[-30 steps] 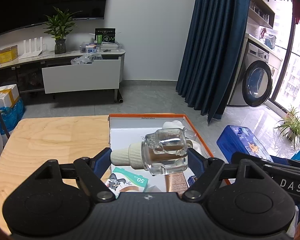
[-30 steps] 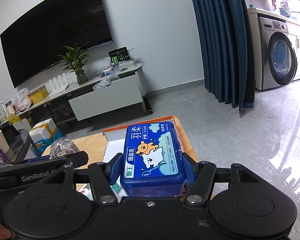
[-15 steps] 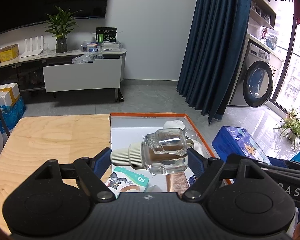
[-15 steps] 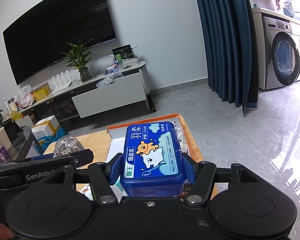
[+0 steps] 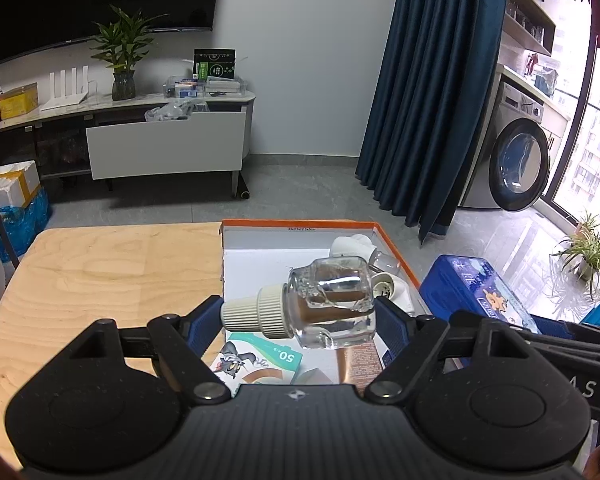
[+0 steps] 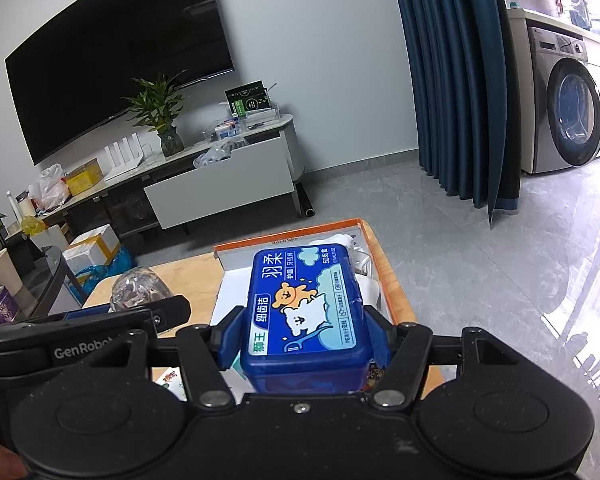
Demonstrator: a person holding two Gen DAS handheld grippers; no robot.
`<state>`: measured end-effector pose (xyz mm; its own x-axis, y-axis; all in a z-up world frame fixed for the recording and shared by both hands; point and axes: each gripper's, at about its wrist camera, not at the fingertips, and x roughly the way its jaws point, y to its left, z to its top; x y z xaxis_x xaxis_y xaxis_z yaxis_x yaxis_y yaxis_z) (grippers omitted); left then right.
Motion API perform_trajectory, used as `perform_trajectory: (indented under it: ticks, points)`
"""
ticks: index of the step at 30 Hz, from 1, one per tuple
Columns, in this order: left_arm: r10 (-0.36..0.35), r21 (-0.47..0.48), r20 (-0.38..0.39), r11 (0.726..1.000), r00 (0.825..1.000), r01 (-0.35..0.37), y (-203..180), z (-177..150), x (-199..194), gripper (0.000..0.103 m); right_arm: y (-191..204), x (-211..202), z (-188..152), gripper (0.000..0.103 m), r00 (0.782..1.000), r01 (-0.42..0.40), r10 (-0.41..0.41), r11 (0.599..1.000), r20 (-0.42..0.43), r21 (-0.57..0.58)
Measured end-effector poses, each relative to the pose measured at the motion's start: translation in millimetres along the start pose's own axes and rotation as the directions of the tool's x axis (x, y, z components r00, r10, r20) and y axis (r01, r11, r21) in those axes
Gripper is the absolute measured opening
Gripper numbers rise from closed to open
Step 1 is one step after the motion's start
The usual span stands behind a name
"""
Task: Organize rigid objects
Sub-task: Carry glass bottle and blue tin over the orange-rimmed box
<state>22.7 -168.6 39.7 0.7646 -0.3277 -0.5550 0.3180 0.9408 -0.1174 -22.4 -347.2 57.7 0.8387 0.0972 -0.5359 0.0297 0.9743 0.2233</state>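
Observation:
My left gripper (image 5: 300, 316) is shut on a clear glass bottle (image 5: 332, 304) with a cream ribbed cap, held sideways above an orange-rimmed white box (image 5: 300, 225) on the wooden table (image 5: 100, 272). My right gripper (image 6: 302, 336) is shut on a blue plastic floss box (image 6: 304, 304) with a cartoon bear label, held above the same orange-rimmed box (image 6: 284, 238). The blue box also shows in the left wrist view (image 5: 476, 288), to the right. The glass bottle also shows in the right wrist view (image 6: 138, 288), to the left.
The orange-rimmed box holds a green card pack (image 5: 260, 360), white plastic parts (image 5: 356, 246) and a brown packet (image 5: 360, 360). Past the table stand a TV cabinet (image 5: 164, 148), a blue curtain (image 5: 432, 92) and a washing machine (image 5: 516, 164).
Both grippers have kept their hold. The right gripper has shifted slightly, so the blue box sits a little further left in the left wrist view.

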Motion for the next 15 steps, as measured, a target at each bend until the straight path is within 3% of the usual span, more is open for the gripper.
perform_trajectory:
  ticks: [15]
  points:
    - [0.005, -0.011, -0.014, 1.0, 1.0, -0.005, 5, -1, 7, 0.082, -2, 13, 0, 0.074, 1.0, -0.004, 0.004, 1.0, -0.026, -0.005]
